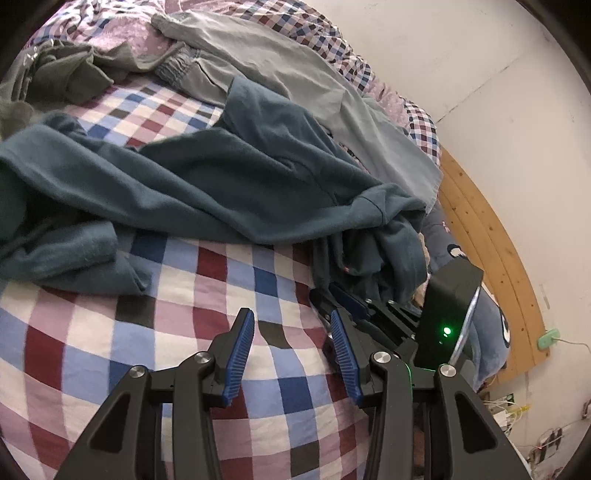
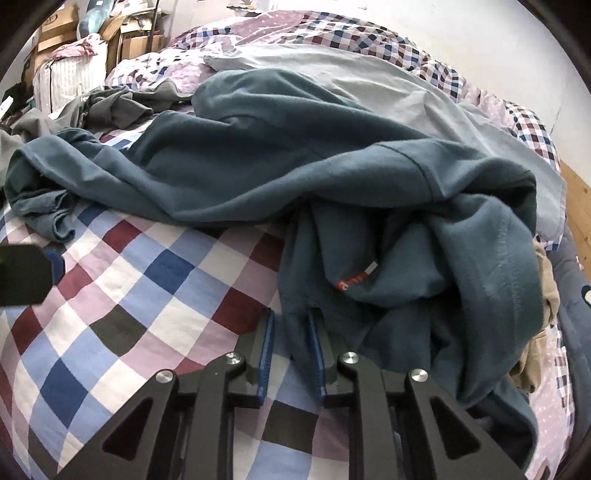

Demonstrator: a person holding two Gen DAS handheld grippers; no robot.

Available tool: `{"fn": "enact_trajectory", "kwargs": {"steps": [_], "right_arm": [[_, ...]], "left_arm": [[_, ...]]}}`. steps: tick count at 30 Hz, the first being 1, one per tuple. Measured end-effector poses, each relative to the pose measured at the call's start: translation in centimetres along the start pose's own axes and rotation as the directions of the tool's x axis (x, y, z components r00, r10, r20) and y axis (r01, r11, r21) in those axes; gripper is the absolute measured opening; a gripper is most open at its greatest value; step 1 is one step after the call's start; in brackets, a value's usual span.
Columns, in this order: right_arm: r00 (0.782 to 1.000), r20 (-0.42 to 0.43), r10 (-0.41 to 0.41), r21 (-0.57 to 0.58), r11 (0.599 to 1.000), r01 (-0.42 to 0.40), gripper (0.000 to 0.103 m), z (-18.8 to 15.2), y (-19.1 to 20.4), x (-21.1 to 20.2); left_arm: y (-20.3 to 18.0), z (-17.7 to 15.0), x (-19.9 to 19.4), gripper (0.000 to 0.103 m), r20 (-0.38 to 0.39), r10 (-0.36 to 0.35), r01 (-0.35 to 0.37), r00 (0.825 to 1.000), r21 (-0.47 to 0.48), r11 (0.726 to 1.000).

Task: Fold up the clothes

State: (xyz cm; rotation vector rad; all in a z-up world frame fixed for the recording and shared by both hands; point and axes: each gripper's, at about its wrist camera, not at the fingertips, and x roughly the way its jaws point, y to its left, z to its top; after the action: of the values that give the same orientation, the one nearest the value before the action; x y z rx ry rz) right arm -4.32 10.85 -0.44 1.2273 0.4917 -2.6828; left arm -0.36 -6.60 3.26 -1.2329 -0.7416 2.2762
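A crumpled teal garment (image 1: pixel 221 177) lies across the checkered bed sheet (image 1: pixel 177 295). In the left wrist view my left gripper (image 1: pixel 291 321) hovers open over bare sheet, just short of the garment's near edge, with nothing between its fingers. To its right, my right gripper (image 1: pixel 334 293) reaches into the garment's bunched right end. In the right wrist view the right gripper (image 2: pixel 291 319) has its fingers close together on a hanging fold of the teal garment (image 2: pixel 295 155), below a small orange label (image 2: pixel 349 282). The left gripper's fingertip (image 2: pixel 55 264) shows at the left edge.
Pale grey trousers (image 1: pixel 295 74) lie behind the teal garment, and a dark grey garment (image 1: pixel 66 74) is bunched at the far left. A wooden board (image 1: pixel 491 236) and a blue cushion (image 1: pixel 487 325) flank the bed's right side. Cardboard boxes (image 2: pixel 122 33) stand beyond the bed.
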Motion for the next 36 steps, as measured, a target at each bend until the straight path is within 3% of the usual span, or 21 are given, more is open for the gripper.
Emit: {"fn": "enact_trajectory", "kwargs": {"steps": [3,5,8,11,15,19,24,31,33,36], "right_arm": [[1.0,-0.003,0.01,0.008,1.0,-0.009,0.018,-0.1,-0.2,0.2],[1.0,0.0,0.005,0.014,1.0,-0.005,0.003,-0.1,-0.4,0.1],[1.0,0.022,0.006,0.024,1.0,-0.007,0.002,0.1,-0.8,-0.7],[0.992,0.12,-0.038,0.044,0.999,0.033,0.002,0.8,-1.2,-3.6],[0.957,0.271,-0.104,0.076,0.993,0.087,0.002,1.9,-1.8,-8.2],[0.921,0.359,-0.149,0.116,0.987,0.114,0.002,2.1,-3.4,-11.4],[0.845,0.49,-0.215,0.161,0.975,0.154,0.001,2.7,-4.1,-16.0],[0.697,0.641,-0.323,0.283,0.943,0.176,0.001,2.9,-5.5,-23.2],[0.695,0.639,-0.328,0.302,0.939,0.165,0.002,2.9,-6.2,-23.6],[0.748,0.579,-0.325,0.329,0.932,0.151,0.002,2.6,-7.3,-21.3]], "left_arm": [[-0.1,-0.1,0.3,0.046,-0.012,0.005,-0.005,1.0,0.008,1.0],[0.0,-0.1,0.4,0.046,-0.014,0.011,-0.011,1.0,0.008,1.0],[0.3,0.1,0.3,0.046,-0.013,0.019,-0.019,1.0,0.001,1.0],[0.8,0.5,0.1,0.046,-0.007,0.032,-0.032,0.999,-0.007,0.999],[1.5,0.8,-0.1,0.046,0.004,0.043,-0.043,0.999,-0.025,0.999],[1.7,0.8,-0.2,0.046,0.011,0.052,-0.051,0.999,-0.034,0.998],[1.7,1.2,-0.7,0.046,0.047,0.052,-0.05,0.998,-0.046,0.998],[2.1,1.5,-0.9,0.046,0.066,0.054,-0.051,0.996,-0.058,0.997],[1.7,1.6,-0.9,0.046,0.074,0.059,-0.057,0.995,-0.037,0.998],[0.8,1.5,-0.4,0.046,0.066,0.066,-0.067,0.996,0.014,0.998]]}}
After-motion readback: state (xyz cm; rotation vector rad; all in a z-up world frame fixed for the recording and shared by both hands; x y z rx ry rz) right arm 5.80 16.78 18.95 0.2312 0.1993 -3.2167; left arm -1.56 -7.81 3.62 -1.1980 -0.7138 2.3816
